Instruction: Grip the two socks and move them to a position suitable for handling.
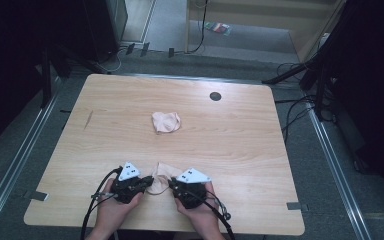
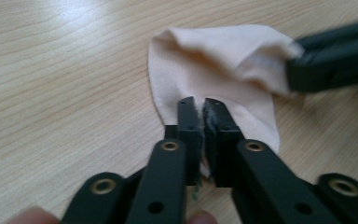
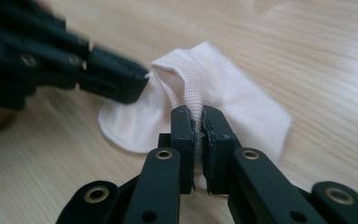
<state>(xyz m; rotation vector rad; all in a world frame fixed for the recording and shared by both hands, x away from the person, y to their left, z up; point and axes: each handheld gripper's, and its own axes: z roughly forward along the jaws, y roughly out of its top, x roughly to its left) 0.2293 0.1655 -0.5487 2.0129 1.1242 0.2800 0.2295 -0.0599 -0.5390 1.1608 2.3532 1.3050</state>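
Near edge of the table [image 1: 105, 100], about its middle: a pale peach sock [image 1: 161, 172] is lain flat on the wood, with a gripper set at each side of it.

Left gripper [image 1: 149, 182]: it is held in the person's left hand [image 1: 111, 207] at the sock's left side. Its jaws are seen closed right down in the left gripper view [image 2: 199, 105], and a thin fold of the sock's fabric is pinched between the pads.

Right gripper [image 1: 171, 184]: it is held in the person's right hand [image 1: 202, 212] at the sock's right side. Its jaws are likewise shut tight in the right gripper view [image 3: 198, 112], and the ribbed cuff of the sock is clamped between them.

Sock in the gripper views: the fabric [image 2: 214, 65] is raised into a soft ridge where it is gripped, while the rest is spread on the table. In the right gripper view the sock [image 3: 242, 102] is shown with the other gripper's black jaws pressed on its far corner.

Second sock [image 1: 166, 121]: a crumpled one of the same colour is left near the middle of the table, well apart from both grippers.

Far right part of the table: a small dark round hole [image 1: 215, 96] is set in the wood.

Cables [image 1: 90, 210]: black leads are trailed from both grippers over the near edge.
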